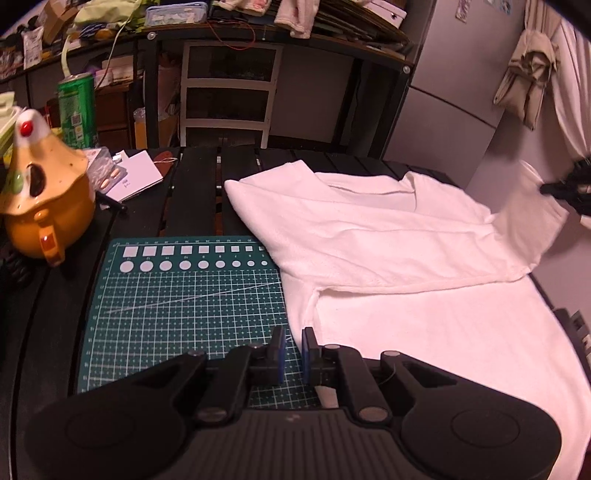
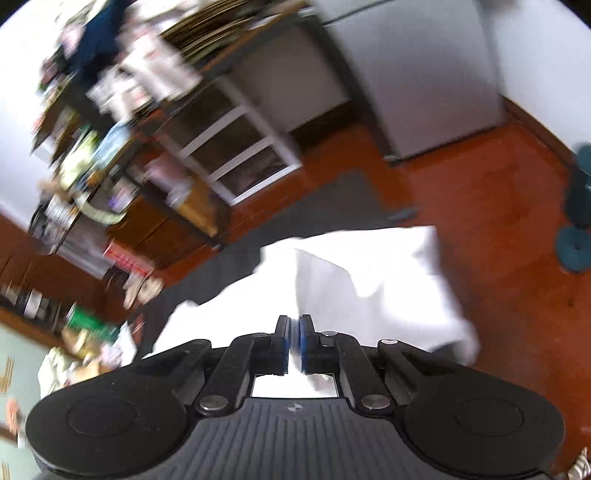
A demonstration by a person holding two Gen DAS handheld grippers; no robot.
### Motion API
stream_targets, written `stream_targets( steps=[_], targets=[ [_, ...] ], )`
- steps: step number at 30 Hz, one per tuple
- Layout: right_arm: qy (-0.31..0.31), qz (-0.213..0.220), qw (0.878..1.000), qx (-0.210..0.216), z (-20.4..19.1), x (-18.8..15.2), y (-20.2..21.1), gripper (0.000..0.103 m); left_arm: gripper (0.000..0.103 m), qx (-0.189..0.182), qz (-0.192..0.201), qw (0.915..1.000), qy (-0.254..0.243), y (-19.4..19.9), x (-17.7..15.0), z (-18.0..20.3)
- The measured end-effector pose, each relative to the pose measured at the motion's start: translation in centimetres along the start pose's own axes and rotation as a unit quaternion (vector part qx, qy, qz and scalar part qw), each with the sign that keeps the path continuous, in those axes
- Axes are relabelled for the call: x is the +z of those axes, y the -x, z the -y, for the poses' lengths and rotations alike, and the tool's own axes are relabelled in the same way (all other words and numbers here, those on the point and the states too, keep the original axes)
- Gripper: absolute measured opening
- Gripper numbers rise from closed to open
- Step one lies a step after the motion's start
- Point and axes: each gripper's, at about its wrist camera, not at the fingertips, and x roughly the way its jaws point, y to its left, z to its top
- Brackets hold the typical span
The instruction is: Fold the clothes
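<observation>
**Mid-fold: shirt pinched at both sides**

My right gripper [image 2: 292,341] is clamped on a lifted fold of the white shirt [image 1: 388,236], which lies across the table's [image 1: 192,184] right half, partly over the mat [image 1: 184,295]. My left gripper [image 1: 293,350] is nearly closed at the shirt's left edge; whether it holds cloth, I cannot tell. Next, I judge, I carry the fold across.

Cluttered shelf [image 1: 258,29] sitting beyond the gripper, white drawer unit [image 1: 229,92] standing beneath it, grey fridge [image 1: 454,85] standing to the right, red-brown floor [image 2: 480,192] showing below.
</observation>
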Motion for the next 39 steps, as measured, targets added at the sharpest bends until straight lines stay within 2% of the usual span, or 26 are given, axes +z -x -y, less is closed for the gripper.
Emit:
stream_targets(
  steps=[3, 4, 8, 10, 12, 16, 18, 20, 22, 25, 27, 28, 30, 31, 33, 34, 36, 39],
  targets=[
    [0.022, -0.019, 0.999, 0.018, -4.2, -0.5, -2.9, 0.005, 0.008, -0.004, 0.003, 1.0000, 0.008, 0.7, -0.2, -0.4],
    [0.033, -0.033, 0.999, 0.027, -6.7, -1.1, -5.3, 0.005, 0.008, -0.005, 0.003, 0.9999, 0.010, 0.9, -0.3, -0.6],
    [0.044, -0.068, 0.995, 0.053, -11.1, -3.4, -11.4, 0.008, 0.009, -0.007, 0.000, 0.9997, 0.024, 1.3, -0.7, -1.8],
    [0.043, -0.087, 0.994, 0.046, -12.1, -4.4, -13.6, 0.025, 0.010, -0.012, -0.002, 0.9994, 0.033, 1.4, -0.8, -2.6],
    [0.037, -0.083, 0.995, 0.051, -12.0, -4.7, -13.9, 0.028, 0.012, -0.018, -0.003, 0.9989, 0.044, 1.6, -0.8, -3.4],
    [0.021, -0.047, 0.995, 0.083, -10.0, -3.4, -10.8, 0.029, 0.015, -0.038, 0.005, 0.9965, 0.074, 1.6, 0.0, -4.5],
    [0.039, -0.026, 0.996, 0.075, -8.3, -2.5, -8.6, 0.029, 0.015, -0.067, 0.014, 0.9939, 0.087, 1.6, 1.2, -4.5],
    [0.068, -0.014, 0.997, 0.041, -6.8, -2.4, -7.3, 0.029, 0.022, -0.096, 0.016, 0.9911, 0.091, 0.7, 3.3, -4.0],
    [0.054, -0.007, 0.998, 0.017, -4.8, -2.2, -6.5, 0.029, 0.044, -0.125, 0.011, 0.9882, 0.089, -0.9, 6.1, -3.2],
    [0.003, 0.000, 1.000, 0.005, -0.4, -2.4, -5.3, 0.029, 0.044, -0.159, -0.003, 0.9833, 0.088, -3.8, 10.4, -1.8],
    [-0.014, 0.005, 1.000, 0.010, 1.4, -2.8, -4.9, 0.029, 0.042, -0.167, -0.027, 0.9788, 0.115, -6.9, 12.7, -1.4],
    [-0.021, 0.005, 1.000, 0.014, 2.1, -3.0, -4.9, 0.029, 0.041, -0.175, -0.044, 0.9740, 0.137, -8.4, 13.5, -1.4],
    [-0.033, 0.004, 0.999, 0.023, 3.4, -3.4, -5.1, 0.029, 0.033, -0.178, -0.076, 0.9654, 0.174, -11.1, 14.6, -1.5],
    [-0.039, 0.004, 0.999, 0.027, 4.0, -3.6, -5.1, 0.029, 0.033, -0.175, -0.079, 0.9658, 0.174, -11.5, 14.7, -1.6],
    [-0.052, 0.004, 0.998, 0.037, 5.3, -4.0, -5.3, 0.029, 0.033, -0.130, -0.094, 0.9745, 0.157, -13.2, 15.5, -1.0],
    [-0.053, 0.006, 0.998, 0.043, 5.7, -4.1, -5.5, 0.029, 0.033, -0.121, -0.096, 0.9764, 0.151, -13.5, 15.5, -0.9],
    [-0.052, 0.006, 0.998, 0.048, 5.9, -3.9, -6.1, 0.029, 0.033, -0.103, -0.112, 0.9780, 0.142, -14.5, 15.4, -0.6],
    [-0.057, 0.006, 0.997, 0.055, 6.7, -3.5, -6.8, 0.029, 0.033, -0.100, -0.122, 0.9757, 0.152, -15.6, 14.9, -0.7]
  ],
)
